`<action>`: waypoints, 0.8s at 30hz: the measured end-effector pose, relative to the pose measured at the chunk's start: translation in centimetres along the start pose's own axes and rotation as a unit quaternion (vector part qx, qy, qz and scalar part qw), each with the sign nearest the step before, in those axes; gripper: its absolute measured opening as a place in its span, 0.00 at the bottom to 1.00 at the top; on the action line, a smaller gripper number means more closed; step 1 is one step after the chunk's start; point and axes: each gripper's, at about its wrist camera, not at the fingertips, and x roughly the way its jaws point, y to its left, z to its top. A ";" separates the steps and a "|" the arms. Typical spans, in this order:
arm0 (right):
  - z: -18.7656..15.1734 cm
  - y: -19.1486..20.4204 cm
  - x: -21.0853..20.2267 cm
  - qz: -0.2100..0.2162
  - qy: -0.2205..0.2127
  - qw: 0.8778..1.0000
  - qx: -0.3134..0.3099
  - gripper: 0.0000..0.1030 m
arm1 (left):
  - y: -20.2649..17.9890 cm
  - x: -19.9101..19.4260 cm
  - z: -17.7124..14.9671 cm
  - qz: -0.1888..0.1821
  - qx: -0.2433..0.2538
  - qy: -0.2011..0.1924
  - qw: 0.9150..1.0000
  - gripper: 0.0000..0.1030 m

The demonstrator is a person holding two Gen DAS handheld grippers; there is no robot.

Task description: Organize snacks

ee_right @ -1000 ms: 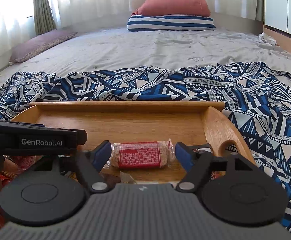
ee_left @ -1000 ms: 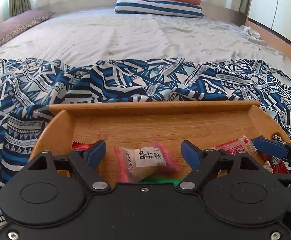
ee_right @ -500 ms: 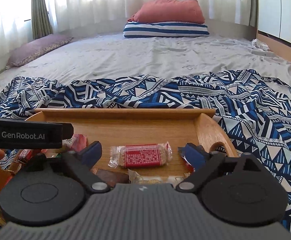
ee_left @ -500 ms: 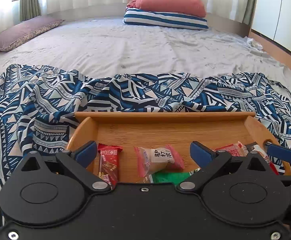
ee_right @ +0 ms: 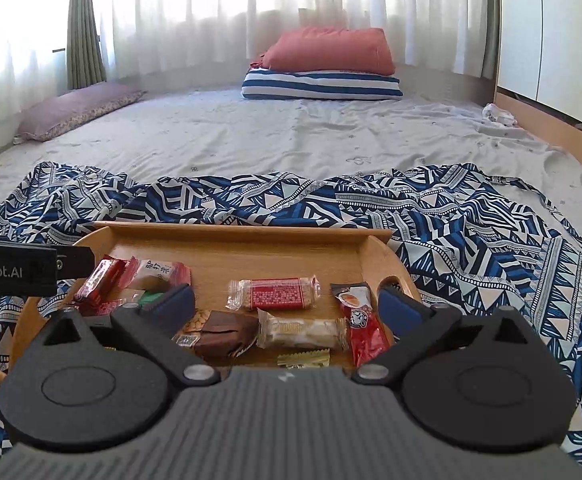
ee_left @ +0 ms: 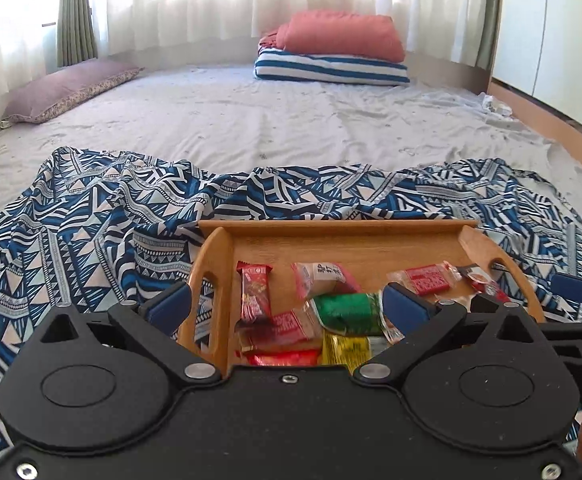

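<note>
A wooden tray (ee_left: 331,236) (ee_right: 243,230) holds several wrapped snacks. My left gripper (ee_left: 287,304) hangs above the tray's near left end, its jaws still opening and gripping nothing. Below and beyond it lie a pink-and-white packet (ee_left: 321,274), a red stick (ee_left: 256,288) and a green packet (ee_left: 347,308). My right gripper (ee_right: 287,304) hovers over the tray's near right part, jaws also opening and empty. Under it lie a red-labelled clear bar (ee_right: 277,292), a brown packet (ee_right: 227,330), a white bar (ee_right: 301,330) and a long red packet (ee_right: 361,324).
The tray rests on a blue-and-white patterned cloth (ee_left: 91,232) spread over a grey bed sheet (ee_right: 291,140). Far off are a striped pillow with a red one on top (ee_left: 331,68), a purple pillow (ee_left: 67,88) at the left, curtains, and a wooden bed edge (ee_left: 563,136) at the right.
Both grippers have drawn back and risen from the tray while their jaws widened. The pink-and-white packet and the red-labelled bar that lay between the fingers stay on the tray.
</note>
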 end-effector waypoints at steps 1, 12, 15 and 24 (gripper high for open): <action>-0.2 0.0 -0.7 0.002 -0.003 1.000 0.001 1.00 | 0.0 -0.8 -0.4 -0.002 0.001 -0.002 1.000 0.99; -4.4 0.8 -7.0 0.005 -0.029 0.999 -0.015 1.00 | -0.3 -7.8 -7.0 -0.020 -0.001 -0.011 1.000 0.99; -6.3 0.9 -8.0 0.005 -0.029 0.999 -0.013 1.00 | -0.1 -8.0 -9.5 -0.011 -0.014 0.004 1.000 0.99; -13.2 0.7 -7.8 -0.004 -0.001 1.000 -0.009 1.00 | -0.3 -6.4 -16.1 0.006 -0.007 0.030 1.000 0.99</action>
